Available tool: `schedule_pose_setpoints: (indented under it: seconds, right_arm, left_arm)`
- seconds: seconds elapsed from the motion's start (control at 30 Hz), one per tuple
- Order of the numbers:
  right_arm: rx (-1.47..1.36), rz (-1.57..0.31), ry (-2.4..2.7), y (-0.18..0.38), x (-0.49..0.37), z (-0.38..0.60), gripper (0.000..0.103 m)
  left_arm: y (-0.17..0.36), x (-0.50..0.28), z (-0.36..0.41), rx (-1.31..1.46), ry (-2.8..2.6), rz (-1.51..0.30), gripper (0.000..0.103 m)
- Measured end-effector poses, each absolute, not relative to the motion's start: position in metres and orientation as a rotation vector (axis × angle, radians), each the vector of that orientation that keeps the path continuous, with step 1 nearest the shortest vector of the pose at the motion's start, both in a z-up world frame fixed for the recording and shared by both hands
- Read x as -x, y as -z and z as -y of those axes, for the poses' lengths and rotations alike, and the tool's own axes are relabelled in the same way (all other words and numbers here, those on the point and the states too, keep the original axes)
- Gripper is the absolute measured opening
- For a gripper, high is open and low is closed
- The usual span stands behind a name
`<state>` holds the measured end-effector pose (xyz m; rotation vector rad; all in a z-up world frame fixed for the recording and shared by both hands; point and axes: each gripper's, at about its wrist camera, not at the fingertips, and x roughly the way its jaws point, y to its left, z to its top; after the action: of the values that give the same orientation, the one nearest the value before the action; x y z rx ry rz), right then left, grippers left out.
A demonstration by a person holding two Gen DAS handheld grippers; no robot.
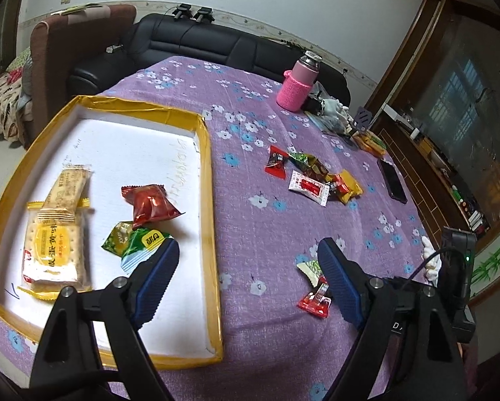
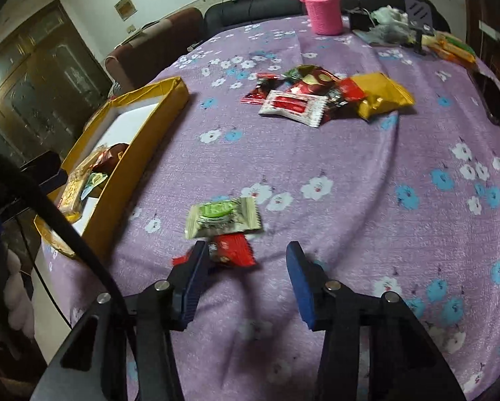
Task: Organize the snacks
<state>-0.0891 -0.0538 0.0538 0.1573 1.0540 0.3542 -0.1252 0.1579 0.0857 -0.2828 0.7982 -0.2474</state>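
Note:
A yellow-rimmed tray [image 1: 207,153] with a white floor lies on the purple flowered tablecloth; it also shows in the right wrist view [image 2: 143,127]. In it lie cracker packs [image 1: 54,237], a red snack [image 1: 149,204] and a green snack [image 1: 139,244]. My left gripper [image 1: 248,250] is open and empty, straddling the tray's right rim. A pale green snack [image 2: 223,217] and a small red snack [image 2: 231,249] lie on the cloth just ahead of my right gripper [image 2: 246,250], which is open and empty. They also show in the left wrist view [image 1: 311,267]. A pile of several snacks [image 2: 326,95] lies farther off.
A pink bottle in a knit sleeve [image 1: 300,83] stands at the far side of the table. A dark phone [image 1: 391,180] lies near the right edge. Gloves and other clutter [image 1: 336,113] sit beside the bottle. A black sofa [image 1: 216,43] is behind the table.

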Motion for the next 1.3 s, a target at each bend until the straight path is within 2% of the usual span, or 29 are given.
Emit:
schedule_pose_setpoints:
  seconds: [0.2,0.23,0.27,0.3,0.43,0.63,1.03,1.07,1.1,1.17,1.2,1.23,1.27,1.3]
  right_arm:
    - [-0.08,-1.079,-0.318,-0.041,0.085,0.023,0.049]
    - [-0.056,-1.077,-0.31,-0.041,0.087,0.021,0.047]
    - [-0.025,-1.07,-0.31,-0.041,0.089,0.018,0.04]
    - [-0.004,-1.069,-0.331,-0.042,0.091,0.017,0.037]
    - [0.088,-1.053,-0.299,-0.046,0.095,0.031,0.036]
    - [0.017,-1.064,-0.229,-0.044,0.091,0.078,0.036]
    - [-0.068,-1.06,-0.286,-0.042,0.094,0.098,0.037]
    - [-0.072,-1.057,-0.289,-0.042,0.094,0.098,0.037]
    - [-0.076,-1.055,-0.292,-0.042,0.094,0.099,0.037]
    - [-0.08,-1.05,-0.296,-0.041,0.094,0.099,0.037]
    - [-0.08,-1.046,-0.297,-0.042,0.095,0.098,0.037]
    - [-0.08,-1.041,-0.297,-0.042,0.096,0.098,0.036]
    - [-0.081,-1.039,-0.3,-0.042,0.097,0.099,0.034]
    - [-0.09,-1.032,-0.311,-0.042,0.098,0.099,0.028]
  left_arm:
    - [-0.088,0.129,-0.156,0.284,0.246,-0.8,0.085]
    - [-0.089,0.13,-0.153,0.271,0.251,-0.801,0.085]
    - [-0.089,0.13,-0.15,0.26,0.258,-0.802,0.085]
    - [-0.089,0.13,-0.146,0.248,0.266,-0.803,0.085]
    - [-0.086,0.125,-0.128,0.199,0.305,-0.823,0.085]
    - [-0.066,0.099,-0.088,0.098,0.359,-0.905,0.085]
    - [-0.018,0.072,-0.018,-0.224,0.482,-0.982,0.085]
    - [-0.016,0.073,-0.015,-0.241,0.484,-0.988,0.082]
    - [-0.013,0.073,-0.013,-0.254,0.487,-0.994,0.074]
    - [-0.015,0.076,-0.011,-0.275,0.494,-0.977,0.05]
    - [-0.018,0.077,-0.012,-0.264,0.504,-0.973,0.046]
    - [-0.019,0.078,-0.012,-0.257,0.506,-0.972,0.036]
    - [-0.019,0.078,-0.013,-0.256,0.497,-0.967,0.03]
    - [-0.019,0.08,-0.014,-0.259,0.481,-0.961,0.03]
